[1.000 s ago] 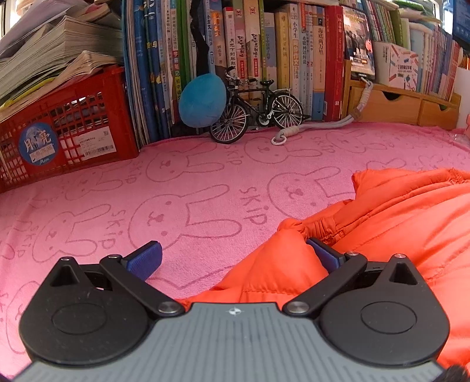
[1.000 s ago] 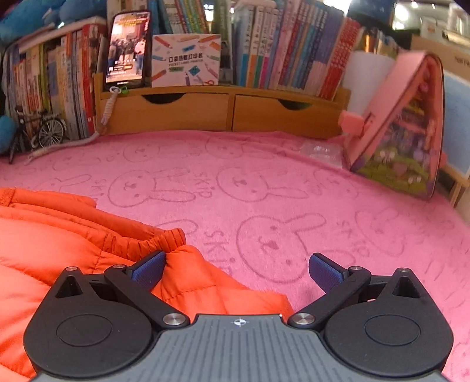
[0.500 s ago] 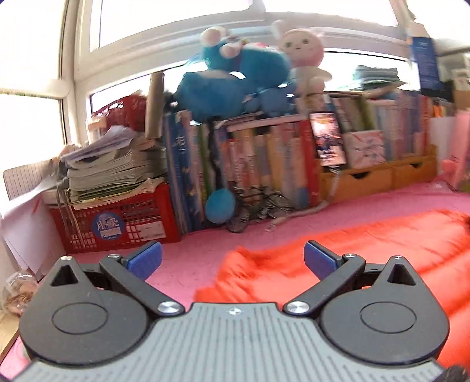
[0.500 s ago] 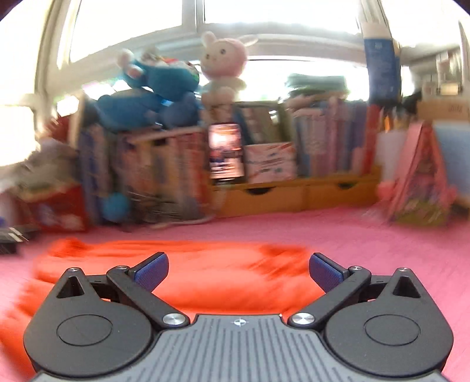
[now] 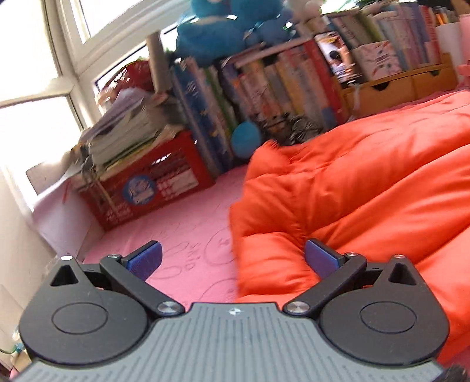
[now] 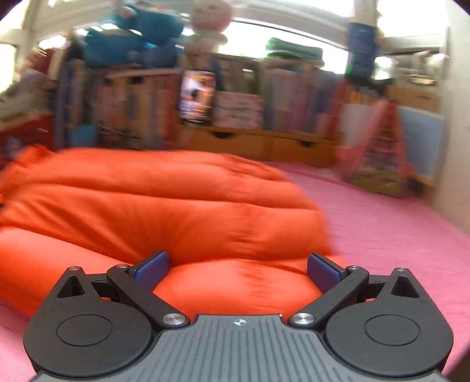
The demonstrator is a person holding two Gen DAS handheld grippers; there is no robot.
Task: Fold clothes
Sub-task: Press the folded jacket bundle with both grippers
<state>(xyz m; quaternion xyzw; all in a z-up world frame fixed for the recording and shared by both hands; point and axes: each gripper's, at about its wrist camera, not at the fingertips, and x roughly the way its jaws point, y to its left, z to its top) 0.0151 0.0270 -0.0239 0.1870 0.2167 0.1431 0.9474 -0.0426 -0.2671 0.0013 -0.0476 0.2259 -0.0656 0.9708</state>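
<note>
Here my left gripper hangs with its jaws spread wide, gripping nothing — its left finger is over the pink towel, its right finger at the near left edge of the orange jacket. The jacket lies puffed and quilted on the towel, filling the right half of my left view and running toward the far right. At the far left stands a red crate stacked with papers, books lined up to its right, and a blue plush on top.

My right gripper is spread wide too, empty — both fingers low over the jacket's near right end. Bare towel stretches away to the right. Wooden drawers sit at the far side, though this view is blurred.
</note>
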